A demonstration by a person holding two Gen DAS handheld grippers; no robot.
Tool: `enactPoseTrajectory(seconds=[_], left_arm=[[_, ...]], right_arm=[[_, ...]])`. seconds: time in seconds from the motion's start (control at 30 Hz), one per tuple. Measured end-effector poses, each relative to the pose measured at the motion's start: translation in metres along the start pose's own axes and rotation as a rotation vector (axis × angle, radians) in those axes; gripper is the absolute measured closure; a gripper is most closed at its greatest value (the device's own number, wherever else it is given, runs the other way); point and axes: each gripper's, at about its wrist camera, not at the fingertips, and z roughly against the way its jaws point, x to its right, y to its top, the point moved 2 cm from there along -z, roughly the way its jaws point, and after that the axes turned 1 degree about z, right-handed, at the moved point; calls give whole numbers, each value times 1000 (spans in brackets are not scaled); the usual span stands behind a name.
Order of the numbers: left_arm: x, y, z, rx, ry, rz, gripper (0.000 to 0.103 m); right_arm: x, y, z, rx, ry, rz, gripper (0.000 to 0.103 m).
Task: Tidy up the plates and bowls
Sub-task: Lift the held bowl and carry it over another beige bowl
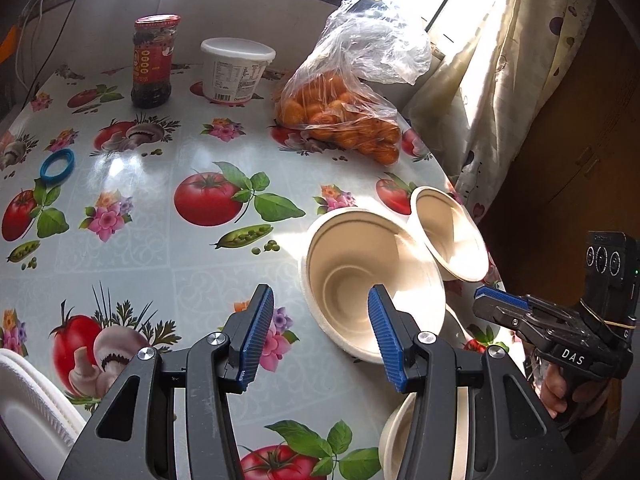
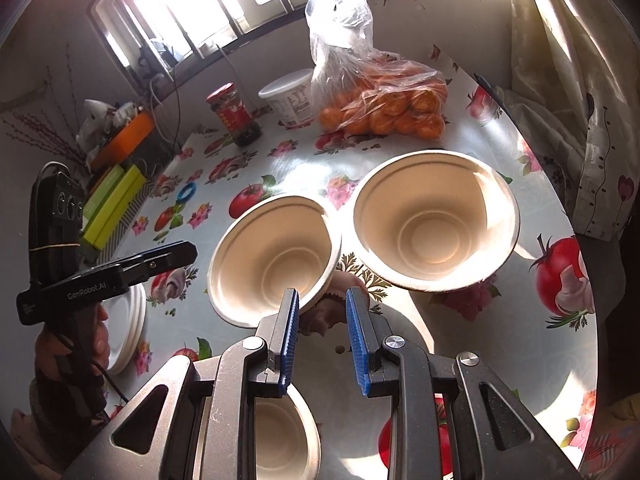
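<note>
**Plates stacked, bowls still loose**

Looks early to midway. Plates (image 1: 28,396) already in one pile at the counter's (image 1: 132,208) near-left edge, apparently done. Three bowls not yet nested:
- Left bowl (image 2: 276,256) tilted, rim just behind the right claw's left finger.
- Right bowl (image 2: 436,224) just beside it, rims close or touching, cannot tell which.
- Third bowl (image 2: 280,440) near the counter edge, under the right claw, half hidden.

Right claw (image 2: 322,312) narrowed to a slim gap, nothing between the pads, only tablecloth showing through. Left claw (image 1: 320,320) parted wide, empty, hovering over the counter just left of the left bowl.

Left to do, probably: gripping a bowl rim, nesting the three into one stack, maybe parking it by the plates. Jar (image 1: 154,60), tub (image 1: 236,68) and bag of oranges (image 1: 340,116) at the far side, well apart from the bowls, not in the way.
</note>
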Motion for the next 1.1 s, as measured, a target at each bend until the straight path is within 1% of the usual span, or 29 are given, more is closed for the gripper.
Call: enactPoseTrajectory(seconds=[0.27, 0.43, 0.47, 0.5, 0.7, 0.77, 1.1], left_arm=[[-4, 2, -13, -13, -18, 4, 52], [-5, 2, -21, -28, -17, 2, 60], [-4, 2, -22, -29, -15, -4, 65], [-3, 2, -23, -29, -12, -11, 67], [0, 1, -29, -35, -21, -19, 70], [1, 1, -30, -35, -22, -19, 73], [3, 2, -27, -25, -28, -18, 74]], right_arm=[[2, 4, -21, -23, 11, -26, 79], [3, 6, -26, -30, 14, -32, 79], [3, 6, -27, -30, 11, -34, 79], [4, 6, -27, -32, 10, -37, 79], [7, 5, -32, -42, 16, -55, 81], [7, 5, -32, -43, 16, -56, 81], [7, 4, -33, -37, 27, -70, 81]])
